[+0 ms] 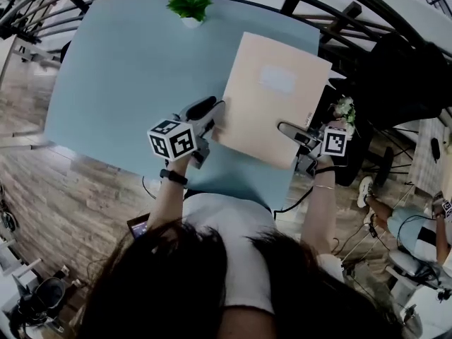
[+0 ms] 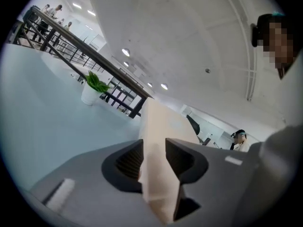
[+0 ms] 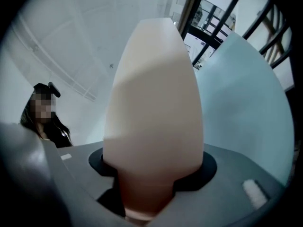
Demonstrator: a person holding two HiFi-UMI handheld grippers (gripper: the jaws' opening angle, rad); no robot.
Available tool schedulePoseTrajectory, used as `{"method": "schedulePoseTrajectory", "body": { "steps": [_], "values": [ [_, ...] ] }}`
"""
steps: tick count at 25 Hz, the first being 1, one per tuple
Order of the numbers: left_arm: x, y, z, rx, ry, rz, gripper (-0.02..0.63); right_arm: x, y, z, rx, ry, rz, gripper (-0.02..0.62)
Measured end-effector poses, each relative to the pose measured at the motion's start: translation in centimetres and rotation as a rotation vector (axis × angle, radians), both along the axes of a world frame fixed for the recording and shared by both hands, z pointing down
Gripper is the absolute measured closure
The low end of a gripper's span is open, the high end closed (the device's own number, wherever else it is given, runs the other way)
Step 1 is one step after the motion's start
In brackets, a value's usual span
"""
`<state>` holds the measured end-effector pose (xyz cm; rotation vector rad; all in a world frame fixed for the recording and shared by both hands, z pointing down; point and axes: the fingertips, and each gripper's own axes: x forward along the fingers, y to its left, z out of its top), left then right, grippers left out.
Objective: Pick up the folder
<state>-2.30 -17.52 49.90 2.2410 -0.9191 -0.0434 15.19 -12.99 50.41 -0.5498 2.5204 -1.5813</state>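
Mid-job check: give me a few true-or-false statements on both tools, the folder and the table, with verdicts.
1. The left tool is shut on the folder. True.
2. The right tool is open and empty. False: it is shut on the folder's other side.
3. A plant stands at the far edge of the table. True.
4. The folder is blue. False: it is pale beige with a white label; the table is the blue thing.
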Motion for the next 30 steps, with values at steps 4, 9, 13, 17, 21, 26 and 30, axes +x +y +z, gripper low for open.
{"method": "schedulePoseTrajectory", "body": {
  "steps": [4,9,13,17,21,26,30],
  "values": [
    [-0.2,0.4,-3.2,0.080,0.010,-0.007,0.416,0.7,0.3,-2.7,0.103,0.074,0.063,0.299],
    [0.1,0.8,-6.7,0.184,-0.006,-0.008,0.416,1.6,0.8,-6.4,0.247,0.171,0.171,0.300],
    [0.5,1.5,-8.8,0.250,-0.033,-0.006,0.416,2.1,1.6,-9.0,0.348,0.244,0.260,0.301],
    [0.5,2.0,-10.4,0.296,-0.054,-0.012,0.416,2.5,2.1,-10.6,0.432,0.367,0.352,0.303],
    [-0.1,2.4,-11.5,0.352,-0.110,-0.014,0.416,2.1,2.6,-12.2,0.521,0.535,0.432,0.307],
    [0.5,3.0,-11.5,0.389,-0.184,-0.006,0.429,2.6,3.2,-13.0,0.618,0.740,0.518,0.310],
    [0.7,3.2,-11.3,0.388,-0.213,-0.007,0.446,2.9,3.6,-13.5,0.655,0.800,0.574,0.313]
  ]
}}
